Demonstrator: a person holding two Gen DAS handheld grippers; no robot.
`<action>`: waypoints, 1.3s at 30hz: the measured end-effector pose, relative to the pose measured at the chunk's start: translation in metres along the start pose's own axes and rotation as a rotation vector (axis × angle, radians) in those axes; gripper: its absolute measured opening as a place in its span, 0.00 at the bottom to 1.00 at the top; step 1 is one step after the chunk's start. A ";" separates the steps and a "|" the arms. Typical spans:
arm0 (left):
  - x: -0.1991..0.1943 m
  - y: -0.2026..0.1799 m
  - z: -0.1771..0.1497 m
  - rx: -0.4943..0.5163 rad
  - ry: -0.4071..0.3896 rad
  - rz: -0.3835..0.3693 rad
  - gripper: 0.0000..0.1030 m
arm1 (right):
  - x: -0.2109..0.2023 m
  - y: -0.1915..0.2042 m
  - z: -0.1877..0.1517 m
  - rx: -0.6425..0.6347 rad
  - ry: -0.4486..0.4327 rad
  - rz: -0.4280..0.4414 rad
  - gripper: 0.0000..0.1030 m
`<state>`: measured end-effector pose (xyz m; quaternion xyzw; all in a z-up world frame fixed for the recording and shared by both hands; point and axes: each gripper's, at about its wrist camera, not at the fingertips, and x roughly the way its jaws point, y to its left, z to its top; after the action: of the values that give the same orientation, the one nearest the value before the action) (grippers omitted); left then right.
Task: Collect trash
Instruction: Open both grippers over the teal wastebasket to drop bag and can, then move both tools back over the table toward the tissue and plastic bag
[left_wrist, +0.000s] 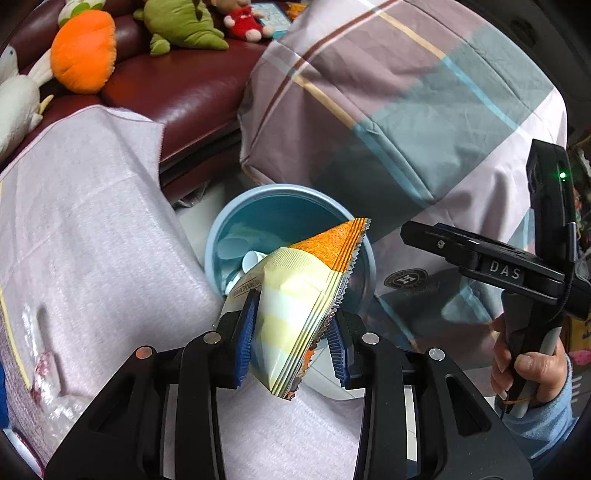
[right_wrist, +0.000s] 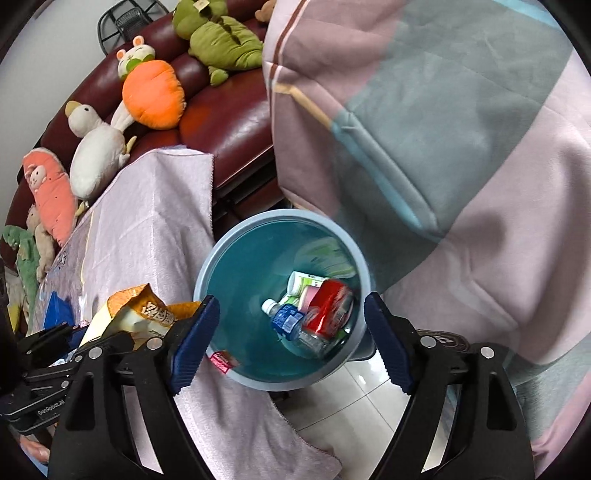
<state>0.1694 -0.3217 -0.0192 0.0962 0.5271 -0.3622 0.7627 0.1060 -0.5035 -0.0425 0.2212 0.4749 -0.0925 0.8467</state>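
Blue-padded fingers (left_wrist: 246, 334) of left gripper (left_wrist: 293, 338) nearest the lens, clamped on a snack wrapper (left_wrist: 299, 295). Wrapper held upright between the pads, its far corner leaning out over the near rim of the blue bin (left_wrist: 221, 236). Bin on the floor, between the towel-draped worktop (left_wrist: 85, 229) on the left and a checked quilt (left_wrist: 406, 110) on the right.

Right gripper (right_wrist: 291, 339) hanging over the same bin, fingers wide apart with nothing between them; bin mouth seen straight down through the gap. Inside the bin: red can (right_wrist: 330, 306), clear bottle with blue label (right_wrist: 291, 325), a few pale packets on the far side. Small pink scrap (right_wrist: 221, 362) at the near rim; in or out of the bin, cannot tell.

Step in hand, as judged: drop-off. Right side looks finished with its load; left wrapper not yet released. Next move calls for carrying the wrapper a little farther, until it hangs fully over the opening, then parting the fingers. Light and broad, so likely to catch the rim or flutter onto the towel if released short.

Wrapper itself: crinkled foil pouch, pale yellow and white bands, orange top corner, serrated seam, printing on the left face. Flattened and apparently empty.

Maroon sofa (left_wrist: 192, 92) with plush toys beyond, not involved.
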 end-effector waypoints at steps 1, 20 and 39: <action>0.003 -0.002 0.001 0.004 0.001 -0.001 0.35 | -0.001 -0.002 0.001 0.004 -0.004 -0.004 0.75; 0.030 0.009 0.006 -0.038 0.010 0.022 0.81 | 0.003 -0.009 0.003 0.024 0.016 -0.047 0.75; -0.035 0.066 -0.040 -0.146 -0.062 0.050 0.81 | -0.010 0.057 -0.008 -0.072 0.032 -0.052 0.77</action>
<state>0.1773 -0.2376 -0.0212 0.0421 0.5257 -0.3064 0.7924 0.1157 -0.4501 -0.0210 0.1797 0.4970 -0.0937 0.8437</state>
